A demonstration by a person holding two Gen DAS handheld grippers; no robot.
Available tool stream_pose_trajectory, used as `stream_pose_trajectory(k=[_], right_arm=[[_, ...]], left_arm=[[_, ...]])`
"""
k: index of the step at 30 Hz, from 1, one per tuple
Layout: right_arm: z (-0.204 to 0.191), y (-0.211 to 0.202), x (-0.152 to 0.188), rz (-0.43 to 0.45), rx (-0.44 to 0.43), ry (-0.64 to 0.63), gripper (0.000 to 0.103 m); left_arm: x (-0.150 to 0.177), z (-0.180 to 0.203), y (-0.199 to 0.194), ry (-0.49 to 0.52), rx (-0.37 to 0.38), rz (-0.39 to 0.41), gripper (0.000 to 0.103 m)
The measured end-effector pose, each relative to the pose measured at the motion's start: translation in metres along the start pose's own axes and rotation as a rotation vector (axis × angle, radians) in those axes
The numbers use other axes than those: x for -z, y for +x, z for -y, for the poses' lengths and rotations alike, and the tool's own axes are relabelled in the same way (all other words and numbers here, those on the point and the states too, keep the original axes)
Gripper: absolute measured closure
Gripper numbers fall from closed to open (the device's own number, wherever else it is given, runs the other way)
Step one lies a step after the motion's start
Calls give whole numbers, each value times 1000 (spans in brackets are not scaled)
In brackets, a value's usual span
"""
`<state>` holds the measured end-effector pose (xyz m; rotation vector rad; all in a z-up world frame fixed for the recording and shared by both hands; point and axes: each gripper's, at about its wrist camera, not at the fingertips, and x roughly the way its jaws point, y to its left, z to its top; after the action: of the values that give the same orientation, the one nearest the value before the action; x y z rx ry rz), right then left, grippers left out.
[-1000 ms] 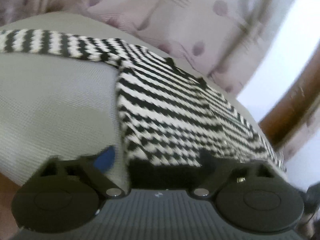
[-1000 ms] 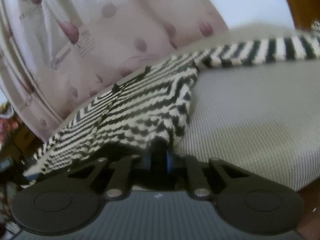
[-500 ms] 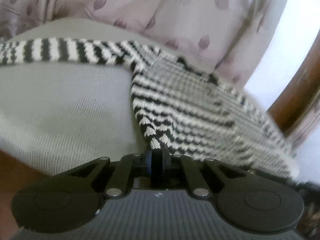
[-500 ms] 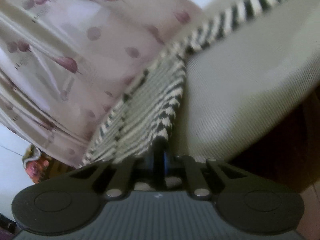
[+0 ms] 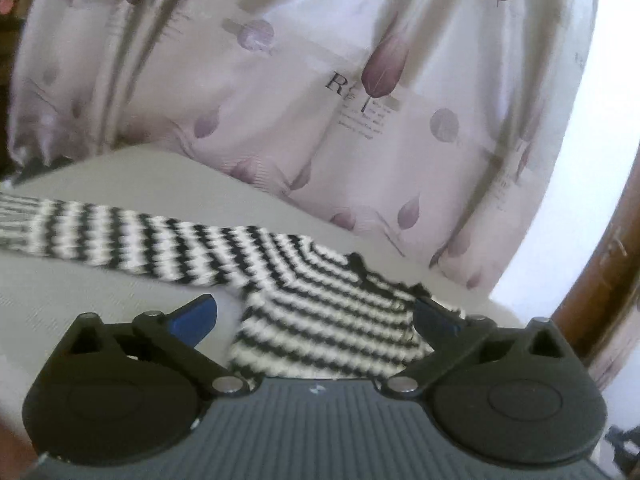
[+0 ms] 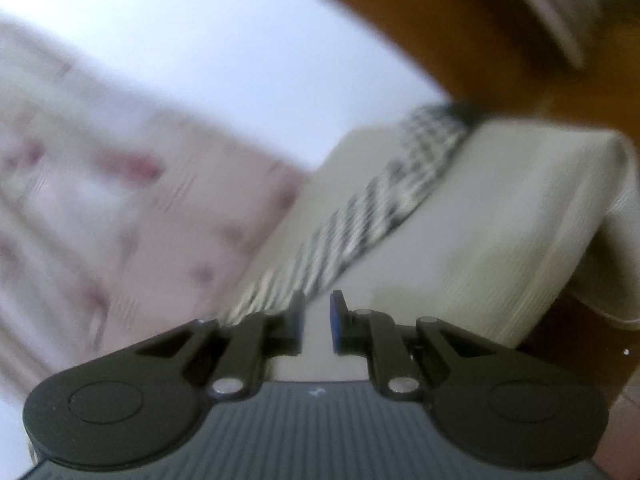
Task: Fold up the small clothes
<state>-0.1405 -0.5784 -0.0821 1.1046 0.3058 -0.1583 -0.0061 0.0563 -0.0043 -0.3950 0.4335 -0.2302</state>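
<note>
A black-and-white zigzag knit sweater (image 5: 320, 312) lies flat on a grey cushion (image 5: 100, 292), one sleeve (image 5: 100, 236) stretched out to the left. My left gripper (image 5: 316, 314) is open wide just above the sweater's near part, holding nothing. In the blurred right wrist view the other sleeve (image 6: 380, 208) runs away across the cushion (image 6: 500, 220). My right gripper (image 6: 317, 320) is slightly open and empty, its tips near the sleeve's inner end.
A pale curtain with purple leaf prints (image 5: 320, 100) hangs behind the cushion. A brown wooden frame (image 5: 612, 240) stands at the right. The cushion's edge (image 6: 612, 280) drops off at the right, with brown floor (image 6: 580, 344) below.
Both grippers were shut on the sweater's lower edge half a second ago. Both have let go and opened, the left wide. The sweater's body looks shorter, with the lower part carried toward the collar.
</note>
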Motion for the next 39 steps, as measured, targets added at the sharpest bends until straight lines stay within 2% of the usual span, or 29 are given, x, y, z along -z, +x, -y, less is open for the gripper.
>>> stream_pose_trajectory(k=[3,6,8,10,14,16,18,19,20,21,22,24,26,28,29,34,39], right_arm=[[26,27,-43,31,89,47,90],[45,50,-74,66,152,60,89],[54,67,-89,77,176,78,80],[60,80,-98,90,193,99,53],[65,101,-106,108,171,119,51],[66,110,-109,116,184,118,51],[62,115,-105,140,221,102,53],[60,118,-105,154,241,95,57],[58,122,-104,160,263,85,63],[57,125,-103,165,293,75,85],[62,127,-103,169,319,80,98],[74,126,-106,190,289,143,98],[76,111,-111,237,295,202,98],[78,87,-112,330,191,314,98],[69,78,-114,350,172,321,98],[0,66,-118,360,133,183,98],[-74,97,-111,329,80,40,98]], left_arm=[[3,16,52,-8,-10,-11,1],[11,32,101,51,-29,-5,1],[17,38,126,89,-41,-18,1],[23,42,142,117,-26,-25,1],[38,41,160,172,-24,-68,1],[40,33,161,126,15,-87,0],[40,27,162,91,20,-89,0],[40,23,164,68,21,-97,0],[40,21,163,47,24,-101,0],[40,18,164,27,26,-102,0],[40,15,164,7,30,-103,0],[39,10,165,-22,37,-108,0],[39,8,165,-42,46,-107,0],[38,5,164,-56,64,-103,0],[38,4,163,-64,71,-96,0],[38,-1,158,-106,99,-59,0],[38,-5,155,-134,112,-44,0]])
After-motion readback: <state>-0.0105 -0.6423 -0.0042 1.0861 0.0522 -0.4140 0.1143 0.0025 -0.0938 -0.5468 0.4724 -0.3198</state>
